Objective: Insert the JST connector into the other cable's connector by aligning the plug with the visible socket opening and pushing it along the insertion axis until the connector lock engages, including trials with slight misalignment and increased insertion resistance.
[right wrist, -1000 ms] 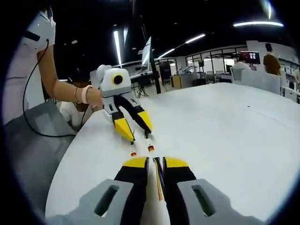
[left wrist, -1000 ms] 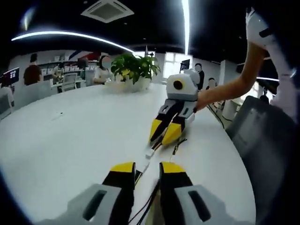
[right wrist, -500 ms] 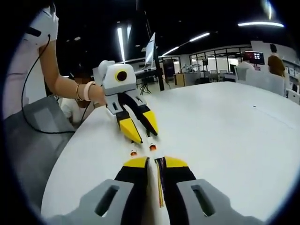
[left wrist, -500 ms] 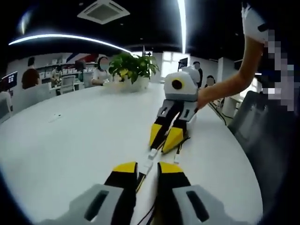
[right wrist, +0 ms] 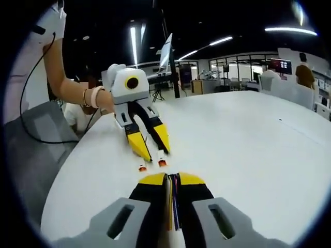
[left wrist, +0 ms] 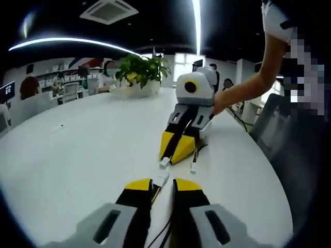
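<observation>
In the left gripper view, my left gripper [left wrist: 162, 185] is shut on a cable, and that cable's white connector [left wrist: 162, 178] sticks out just ahead of its tips. Facing it, my right gripper [left wrist: 175, 151] holds a second white connector [left wrist: 164, 163] a short gap away and roughly in line. In the right gripper view, my right gripper [right wrist: 172, 179] is shut on a bundle of coloured wires [right wrist: 172, 206]. The left gripper [right wrist: 151, 145] stands opposite, with an orange-marked connector [right wrist: 162, 163] just in front of its tips. I cannot tell whether the connectors touch.
Everything sits on a large white table [left wrist: 77, 155]. A loose connector end [left wrist: 193, 167] on a black wire lies beside the grippers on the person's side; it is also in the right gripper view [right wrist: 141, 168]. A potted plant [left wrist: 139, 70] stands far back. The table edge and chairs are near.
The two grippers have drawn closer together, each looming larger in the other's view. The gap between the two white connectors has shrunk.
</observation>
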A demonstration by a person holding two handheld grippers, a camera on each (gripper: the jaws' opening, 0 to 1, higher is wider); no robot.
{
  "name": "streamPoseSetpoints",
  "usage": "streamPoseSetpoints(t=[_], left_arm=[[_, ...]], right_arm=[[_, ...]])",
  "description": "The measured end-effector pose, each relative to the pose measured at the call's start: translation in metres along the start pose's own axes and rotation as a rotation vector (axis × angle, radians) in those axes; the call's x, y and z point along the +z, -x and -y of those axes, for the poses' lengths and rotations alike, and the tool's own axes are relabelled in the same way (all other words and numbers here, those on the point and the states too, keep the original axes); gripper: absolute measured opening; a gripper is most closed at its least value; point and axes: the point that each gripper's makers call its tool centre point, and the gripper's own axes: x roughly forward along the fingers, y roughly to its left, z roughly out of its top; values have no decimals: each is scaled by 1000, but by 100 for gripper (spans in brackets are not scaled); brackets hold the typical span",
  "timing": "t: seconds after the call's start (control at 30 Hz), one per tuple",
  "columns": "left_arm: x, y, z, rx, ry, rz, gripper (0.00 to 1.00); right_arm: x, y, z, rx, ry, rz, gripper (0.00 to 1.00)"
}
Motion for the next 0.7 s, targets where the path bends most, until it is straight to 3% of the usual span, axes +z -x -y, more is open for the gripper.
streamPoseSetpoints(t=[0.3, 0.33, 0.37, 0.7], left_arm=[[-1, -3, -4, 4, -35, 5, 9], [-2, -4, -2, -10, -77, 1, 9], [-3, -4, -2, -2, -47, -3, 9], [0, -9, 3, -20, -60, 15, 2]], right_arm=[[-1, -1, 1, -1, 0, 1, 4], [-1, 0, 2, -2, -2, 2, 4], [-1, 0, 2, -3, -4, 3, 4], [-2, 2, 1, 1, -13, -1, 4]])
